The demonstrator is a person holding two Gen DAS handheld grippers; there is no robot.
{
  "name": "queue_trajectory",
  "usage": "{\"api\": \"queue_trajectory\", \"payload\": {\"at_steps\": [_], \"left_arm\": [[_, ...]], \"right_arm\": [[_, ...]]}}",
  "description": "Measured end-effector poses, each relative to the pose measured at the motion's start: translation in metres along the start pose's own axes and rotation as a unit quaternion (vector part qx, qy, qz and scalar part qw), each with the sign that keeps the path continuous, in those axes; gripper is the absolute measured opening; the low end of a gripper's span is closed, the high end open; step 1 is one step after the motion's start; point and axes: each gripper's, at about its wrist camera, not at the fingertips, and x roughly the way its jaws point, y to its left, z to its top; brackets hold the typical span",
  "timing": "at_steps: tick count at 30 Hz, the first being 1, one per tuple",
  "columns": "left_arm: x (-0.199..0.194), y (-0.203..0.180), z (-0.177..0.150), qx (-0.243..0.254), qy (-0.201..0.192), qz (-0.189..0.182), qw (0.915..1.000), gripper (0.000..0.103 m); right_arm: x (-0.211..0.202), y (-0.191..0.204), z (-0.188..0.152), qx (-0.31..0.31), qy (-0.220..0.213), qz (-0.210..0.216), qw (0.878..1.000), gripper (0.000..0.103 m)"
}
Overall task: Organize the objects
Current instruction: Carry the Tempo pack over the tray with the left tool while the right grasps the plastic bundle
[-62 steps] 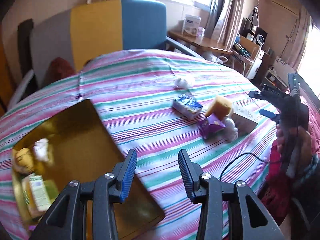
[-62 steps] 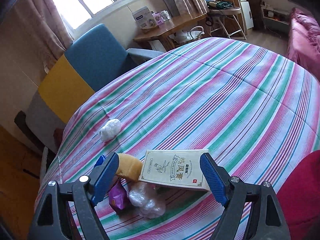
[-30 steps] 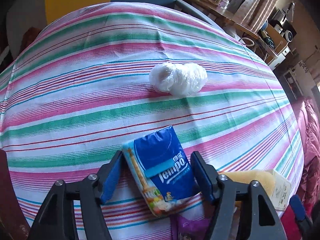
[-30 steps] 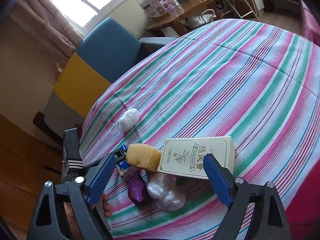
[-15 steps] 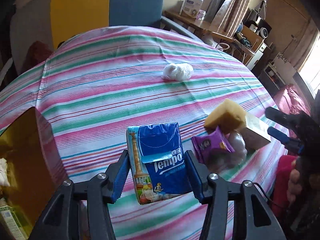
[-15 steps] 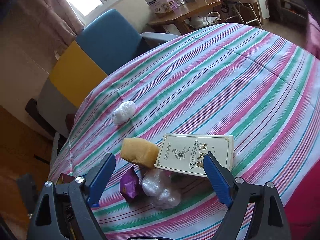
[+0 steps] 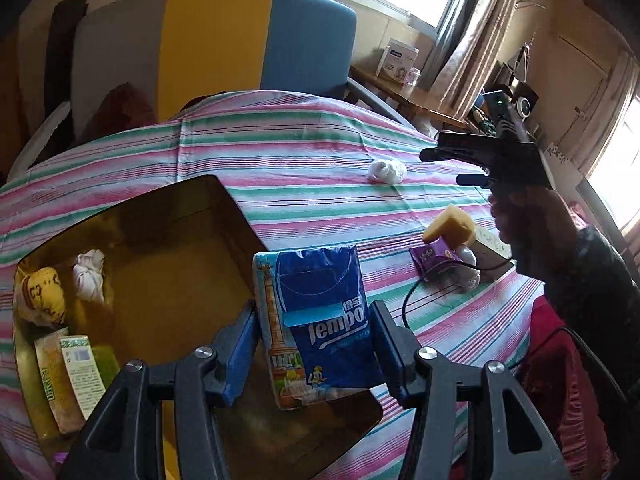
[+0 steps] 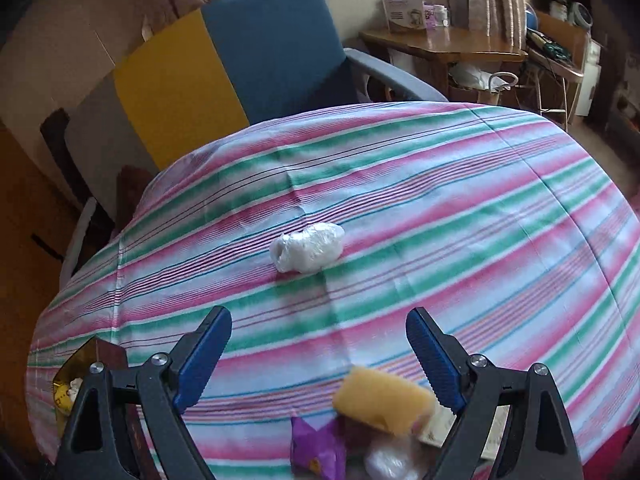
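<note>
- Step in hand: we carry the tissue pack (image 7: pixel 320 320) to the gold tray (image 7: pixel 168 216) at the bench's near left edge; next, lower and release.
- Left gripper (image 7: pixel 312 344): jaws clamped on the pack, above the tray's right rim.
- Right gripper (image 8: pixel 320 352): jaws wide apart, empty, facing the white wad (image 8: pixel 307 247) mid-bench.

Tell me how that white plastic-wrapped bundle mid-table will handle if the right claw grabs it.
The white bundle looks like crinkled film, so probably light and squashy. Its rounded shape may scoot on the tablecloth. The open right claw should close gently.
</note>
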Motion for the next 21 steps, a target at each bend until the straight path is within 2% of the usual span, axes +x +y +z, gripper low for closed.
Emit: {"api": "queue_trajectory", "payload": {"at_steps": [4,9,11,12,15,17,21], "left_arm": [[-0.013,0.026,-0.011,-0.021,-0.005,0.011,0.9997,0.055],[-0.017,0.052,-0.022,-0.055,0.002,0.017,0.9983,0.055],[-0.016,0.059,-0.026,-0.068,0.006,0.019,0.9975,0.055],[-0.014,0.061,-0.027,-0.072,0.008,0.019,0.9972,0.055],[-0.014,0.064,-0.031,-0.08,0.008,0.018,0.9966,0.055],[-0.014,0.063,-0.032,-0.084,0.005,0.017,0.9963,0.055],[-0.02,0.06,-0.036,-0.086,-0.005,0.016,0.9962,0.055]], "right_arm": [[0.051,0.025,0.027,-0.035,0.035,-0.052,0.997,0.089],[0.101,0.032,0.041,-0.054,0.083,-0.095,0.99,0.088],[0.11,0.036,0.041,-0.07,0.088,-0.103,0.988,0.071],[0.111,0.038,0.04,-0.076,0.088,-0.103,0.988,0.063],[0.103,0.047,0.031,-0.103,0.087,-0.083,0.987,0.058],[0.089,0.055,0.021,-0.122,0.08,-0.069,0.987,0.058],[0.052,0.079,-0.01,-0.156,0.079,-0.01,0.985,0.058]]}}
